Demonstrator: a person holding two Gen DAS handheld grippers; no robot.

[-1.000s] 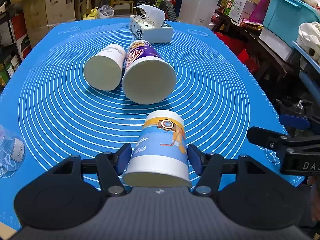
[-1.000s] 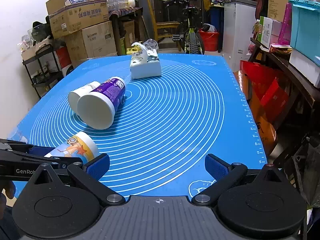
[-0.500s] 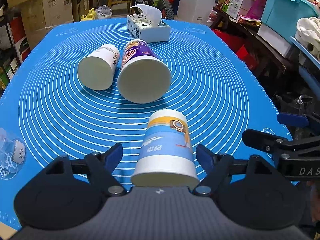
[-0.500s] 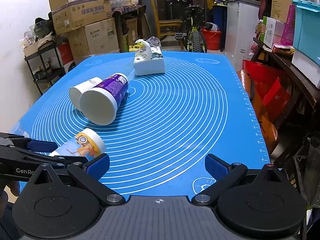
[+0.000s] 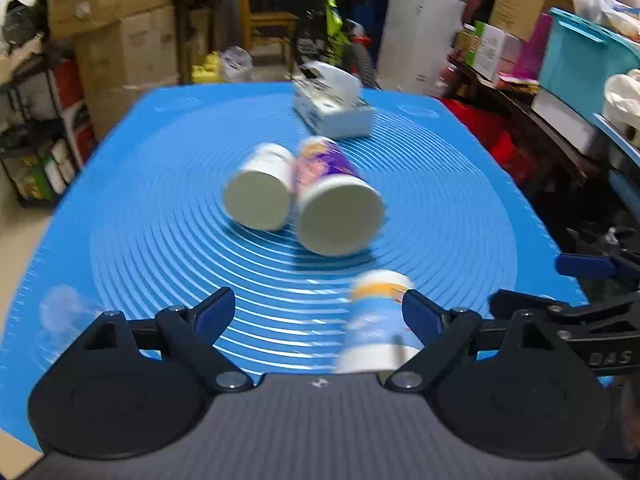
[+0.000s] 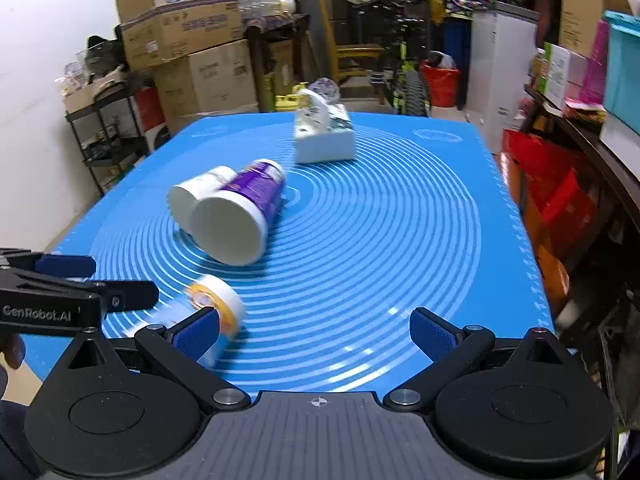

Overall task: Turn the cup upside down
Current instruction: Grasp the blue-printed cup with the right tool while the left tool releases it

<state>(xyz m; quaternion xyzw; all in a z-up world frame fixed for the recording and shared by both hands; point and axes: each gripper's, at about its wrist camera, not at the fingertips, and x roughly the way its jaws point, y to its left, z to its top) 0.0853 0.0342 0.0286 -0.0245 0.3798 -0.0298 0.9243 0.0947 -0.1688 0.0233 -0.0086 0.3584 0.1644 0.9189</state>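
Note:
A small blue-and-yellow paper cup (image 5: 376,320) lies on its side on the blue mat, blurred. It rests against the inner side of my left gripper's right finger. My left gripper (image 5: 318,312) is open wide and holds nothing. The cup also shows in the right wrist view (image 6: 212,312), beside the left finger of my open, empty right gripper (image 6: 316,334). A white cup (image 5: 260,192) and a larger purple cup (image 5: 336,204) lie on their sides mid-mat, touching.
A white tissue box (image 5: 334,112) stands at the far side of the mat (image 5: 140,240). The left gripper's body (image 6: 60,296) shows at the left of the right wrist view. Cardboard boxes, shelves and bins surround the table.
My left gripper has opened wide and let go of the small cup. The cup now lies toward the right finger, and the left view has shifted left and back.

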